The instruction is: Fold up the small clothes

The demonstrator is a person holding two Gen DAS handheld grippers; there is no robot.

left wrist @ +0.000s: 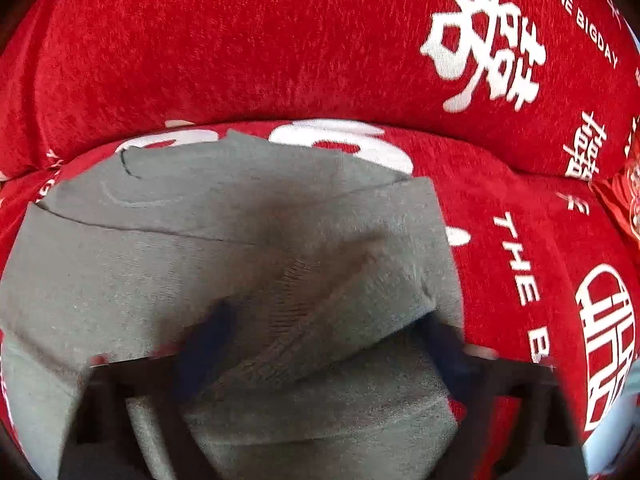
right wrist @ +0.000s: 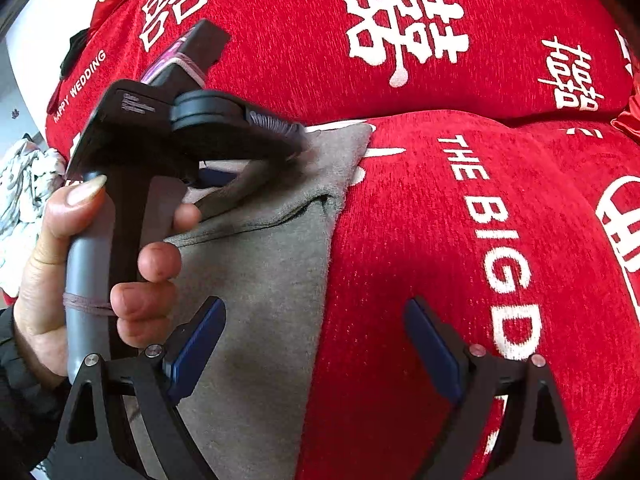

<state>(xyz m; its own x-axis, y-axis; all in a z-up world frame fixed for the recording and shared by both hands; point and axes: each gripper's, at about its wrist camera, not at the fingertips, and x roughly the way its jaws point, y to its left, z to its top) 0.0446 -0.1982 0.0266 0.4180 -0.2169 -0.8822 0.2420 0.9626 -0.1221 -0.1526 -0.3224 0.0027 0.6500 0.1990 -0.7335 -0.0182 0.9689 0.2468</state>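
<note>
The grey knitted garment (left wrist: 224, 240) lies folded on a red plush cushion (left wrist: 520, 280) printed with white characters and the words "THE BIG DAY". In the left wrist view it fills the lower left and centre of the frame, with a folded flap running diagonally across the middle and a ribbed band on it. The left gripper (left wrist: 324, 344) shows at the bottom of that frame (blurred), its dark blue fingers (left wrist: 208, 340) spread wide apart with the grey cloth lying between and under them; neither pad presses on the cloth, so nothing is held.

In the right wrist view the garment (right wrist: 264, 280) runs down the left centre of the frame, its right edge straight against the red cushion (right wrist: 420, 240). The right gripper (right wrist: 316, 348) is at the bottom, its blue fingers (right wrist: 200, 344) wide apart and empty; the left one is over the grey cloth, the right one over the red cushion. At the left of that frame a hand (right wrist: 80, 264) grips the grey handle of the other gripper, whose black body is over the garment's upper part. A second red cushion (right wrist: 320, 40) stands behind.
</note>
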